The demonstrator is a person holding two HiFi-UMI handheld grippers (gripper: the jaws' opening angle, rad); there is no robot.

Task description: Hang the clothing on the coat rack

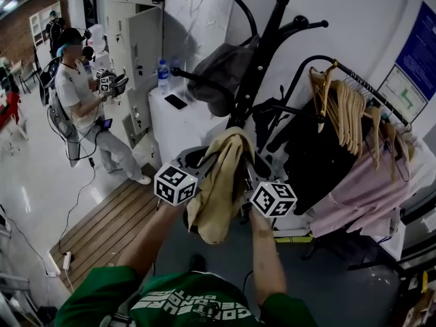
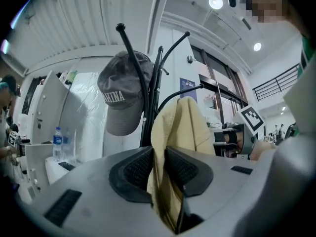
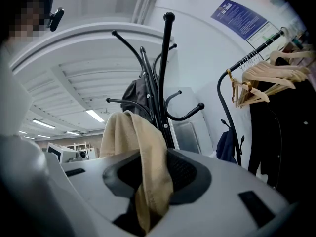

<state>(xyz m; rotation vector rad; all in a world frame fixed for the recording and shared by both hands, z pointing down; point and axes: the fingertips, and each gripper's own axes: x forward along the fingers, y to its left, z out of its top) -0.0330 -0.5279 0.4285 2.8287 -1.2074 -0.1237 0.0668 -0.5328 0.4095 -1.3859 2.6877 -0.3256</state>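
Closest in, the left gripper (image 2: 159, 164) is clamped tight on the tan garment (image 1: 218, 182), both pads biting into a fold of it. Just beside it, the right gripper (image 3: 154, 174) has its jaws spread. The same garment hangs loosely down between them, with a gap showing at one pad, so there's no pinch there. The garment is bunched up between the two grippers, its top raised right against the black rack (image 1: 262, 53) and its tail dangling below. Whether it sits on a hook, I can't tell. Higher on the rack, a grey cap (image 2: 121, 98) hangs from one arm. Off to the right stands a rail (image 1: 361, 80) of wooden hangers (image 1: 344, 111) and dark clothing. Far left, a person (image 1: 75, 94) stands on the floor.
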